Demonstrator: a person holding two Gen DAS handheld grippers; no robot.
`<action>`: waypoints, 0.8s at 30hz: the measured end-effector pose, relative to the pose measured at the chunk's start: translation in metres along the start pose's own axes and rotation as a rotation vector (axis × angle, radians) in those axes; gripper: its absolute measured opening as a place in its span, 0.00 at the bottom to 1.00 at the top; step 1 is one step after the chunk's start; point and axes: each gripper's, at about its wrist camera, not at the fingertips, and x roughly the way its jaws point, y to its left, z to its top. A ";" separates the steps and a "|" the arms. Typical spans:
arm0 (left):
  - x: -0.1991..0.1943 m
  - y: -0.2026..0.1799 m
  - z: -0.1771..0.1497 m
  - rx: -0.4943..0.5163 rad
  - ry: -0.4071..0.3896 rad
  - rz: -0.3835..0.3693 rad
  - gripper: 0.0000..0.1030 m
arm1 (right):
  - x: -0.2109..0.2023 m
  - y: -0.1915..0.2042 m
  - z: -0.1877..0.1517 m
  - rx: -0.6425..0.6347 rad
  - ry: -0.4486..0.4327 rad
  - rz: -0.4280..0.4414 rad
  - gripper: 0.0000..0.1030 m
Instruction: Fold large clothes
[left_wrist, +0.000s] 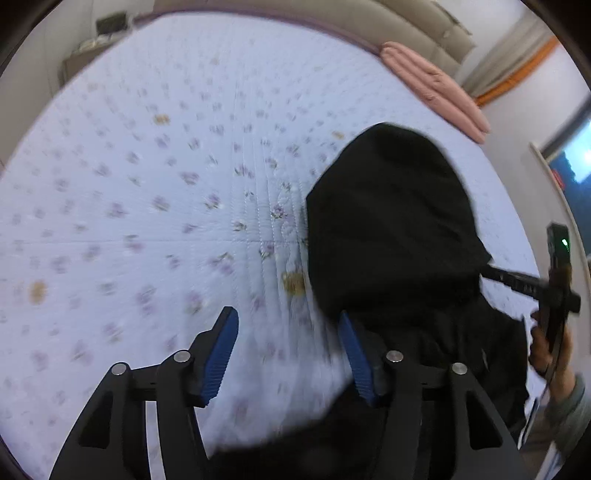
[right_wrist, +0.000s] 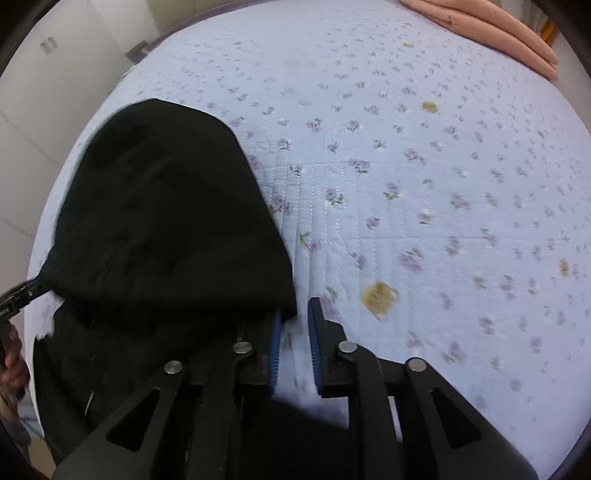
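- While a black garment (left_wrist: 391, 221) lies folded on the floral quilted bedspread (left_wrist: 147, 184), two hand-held grippers hang over its near edge, both pointing steeply down.
- Seen from the left wrist, the left gripper (left_wrist: 288, 350) has its blue-padded jaws spread apart, nothing between them but bedspread; its right finger (left_wrist: 356, 358) sits just beside the garment's left edge.
- Seen from the right wrist, the right gripper (right_wrist: 295, 332) has its jaws only a narrow gap apart, pale bedspread showing between the pads; the garment's right corner (right_wrist: 284, 306) touches or overlaps the left pad's tip, and no cloth is pinched.
- That garment occupies the near part of the bed, rounded at its far end, with more dark cloth bunched toward the near edge beneath the grippers.
- At the right rim of the left-wrist view, a hand (left_wrist: 546, 350) in a grey sleeve holds the other gripper's handle beside the garment.
- Farther off, a folded pink blanket (left_wrist: 436, 88) rests at the bed's far right, against a padded headboard (left_wrist: 406, 33).
- Brownish patches (right_wrist: 380, 295) dot the bedspread near the grippers; motion blur softens much of the left-wrist view.
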 end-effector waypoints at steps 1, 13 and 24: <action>-0.012 0.001 -0.002 0.003 -0.018 0.003 0.58 | -0.014 0.000 -0.002 -0.014 -0.018 -0.001 0.27; 0.017 -0.077 0.079 0.137 -0.079 -0.044 0.58 | -0.009 0.089 0.099 -0.130 -0.179 0.075 0.43; 0.084 -0.051 0.049 0.106 0.016 -0.017 0.57 | 0.074 0.097 0.088 -0.164 -0.039 0.025 0.40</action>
